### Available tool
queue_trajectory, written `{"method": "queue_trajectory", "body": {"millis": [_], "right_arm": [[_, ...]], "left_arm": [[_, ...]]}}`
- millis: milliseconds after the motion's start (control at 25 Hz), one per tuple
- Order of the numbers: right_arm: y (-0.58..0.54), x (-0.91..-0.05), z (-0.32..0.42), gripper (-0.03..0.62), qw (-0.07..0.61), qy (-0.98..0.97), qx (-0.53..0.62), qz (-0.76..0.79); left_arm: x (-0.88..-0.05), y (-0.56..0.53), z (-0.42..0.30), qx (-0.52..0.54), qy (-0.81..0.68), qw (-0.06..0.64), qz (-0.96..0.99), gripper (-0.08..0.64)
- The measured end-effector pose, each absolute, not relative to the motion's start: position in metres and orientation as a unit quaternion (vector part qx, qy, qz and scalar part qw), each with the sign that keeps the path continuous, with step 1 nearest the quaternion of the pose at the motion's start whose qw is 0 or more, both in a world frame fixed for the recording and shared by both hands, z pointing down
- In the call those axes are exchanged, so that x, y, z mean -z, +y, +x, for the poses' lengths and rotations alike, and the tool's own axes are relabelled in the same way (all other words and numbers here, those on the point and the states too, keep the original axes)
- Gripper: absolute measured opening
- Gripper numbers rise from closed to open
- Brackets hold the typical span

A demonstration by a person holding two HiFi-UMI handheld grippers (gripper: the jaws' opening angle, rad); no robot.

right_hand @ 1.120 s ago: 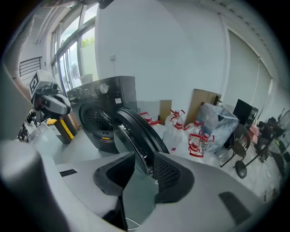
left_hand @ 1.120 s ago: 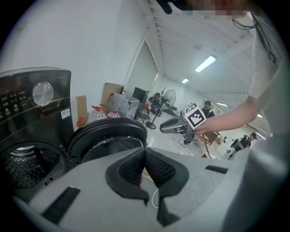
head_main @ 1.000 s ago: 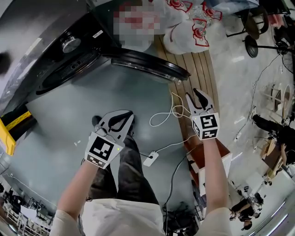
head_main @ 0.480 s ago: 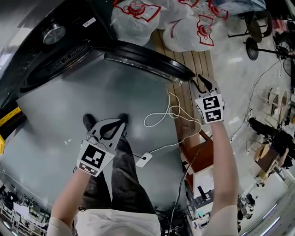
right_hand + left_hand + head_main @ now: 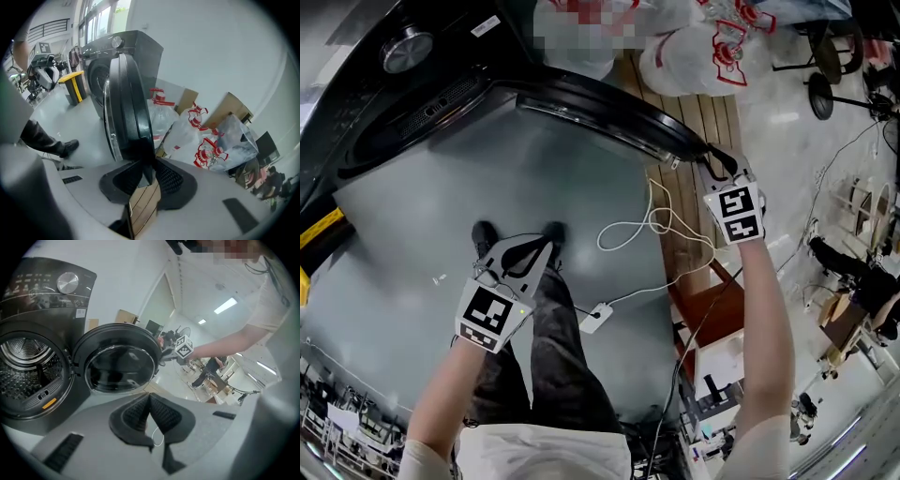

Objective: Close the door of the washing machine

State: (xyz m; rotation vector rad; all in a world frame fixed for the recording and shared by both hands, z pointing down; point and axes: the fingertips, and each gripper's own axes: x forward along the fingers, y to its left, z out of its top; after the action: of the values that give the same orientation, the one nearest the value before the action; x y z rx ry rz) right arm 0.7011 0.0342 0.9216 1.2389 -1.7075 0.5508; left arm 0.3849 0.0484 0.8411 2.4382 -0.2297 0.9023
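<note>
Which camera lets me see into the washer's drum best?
The left gripper view: the drum faces it, open. The head view shows only the machine from above; in the right gripper view the door mostly hides it.

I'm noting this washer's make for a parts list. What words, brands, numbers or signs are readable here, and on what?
No text here can be read.
Control panel of the washing machine: pale print, too small.
White sticker on its top: blurred.
Orange tab at the drum opening: too small.
Red print on the plastic bags: no legible letters.
Square markers: black-and-white patterns, not words.
</note>
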Motion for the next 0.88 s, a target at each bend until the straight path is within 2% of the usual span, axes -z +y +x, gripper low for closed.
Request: {"method": "queue_trajectory", "body": {"millis": [400,880], "right_arm": [[0.073,-0.92,0.66,0.095,0.45,-0.693,-0.259,0.501],[0.124,-0.923,0.566,0.095,0.41,-0.665,-0.323,0.534]], "left_arm": [[-0.839,0.048,0.346,-0.339,-0.1,0.265,0.897,0.009],[-0.835,0.044,0.262,-0.332,-0.104,0.275,0.897,0.009]]}}
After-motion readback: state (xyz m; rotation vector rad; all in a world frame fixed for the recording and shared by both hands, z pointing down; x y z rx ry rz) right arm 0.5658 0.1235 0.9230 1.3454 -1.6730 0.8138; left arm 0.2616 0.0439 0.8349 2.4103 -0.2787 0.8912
